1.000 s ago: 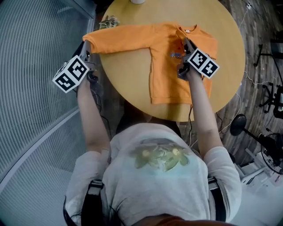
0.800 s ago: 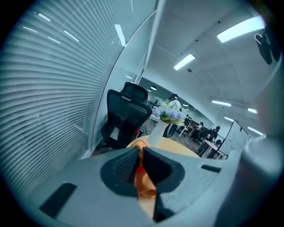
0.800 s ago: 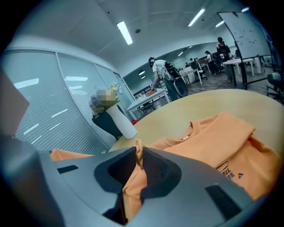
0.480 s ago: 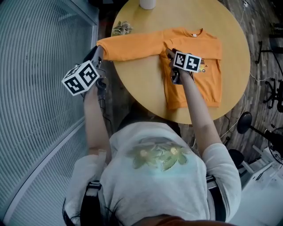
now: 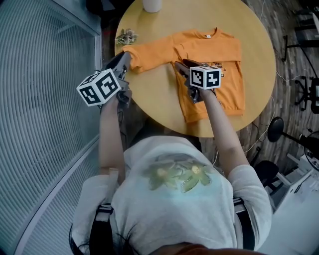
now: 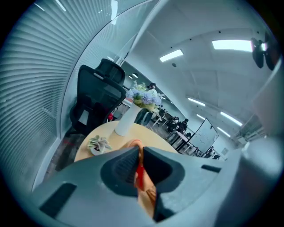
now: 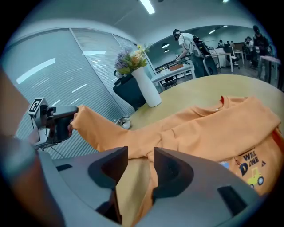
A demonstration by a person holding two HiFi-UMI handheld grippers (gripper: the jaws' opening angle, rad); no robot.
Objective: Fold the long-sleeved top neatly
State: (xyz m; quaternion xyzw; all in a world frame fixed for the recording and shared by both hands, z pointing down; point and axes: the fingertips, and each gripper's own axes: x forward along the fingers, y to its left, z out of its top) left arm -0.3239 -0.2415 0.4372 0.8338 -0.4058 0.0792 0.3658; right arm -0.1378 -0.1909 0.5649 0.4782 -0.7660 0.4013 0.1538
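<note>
Two claws are working one orange top [image 5: 214, 55], which lies flat across the far side of the round table [image 5: 149, 94], neck pointing away, one long sleeve [image 5: 152, 50] stretched out towards the left edge. Left claw [image 6: 138, 166] is clenched tight on that sleeve's cuff, a fold of orange cloth squeezed between the pads. Right claw [image 7: 141, 159] sits low by the armpit seam and its jaws have just been opening; they stand apart, with the side edge of the top lying in the gap but nothing pinched. So the sleeve fold looks like the step in hand, and here's the danger, as I read it. With the right claw released, nothing anchors the body, so a pull on the cuff could drag the whole top sideways and skew the crease. If that claw closes here, it may bite only the upper layer or bunch the armpit. And the small plant [image 5: 126, 37] just beside the cuff, with the vase [image 5: 152, 5] beyond, could be swept by a wide swing.
</note>
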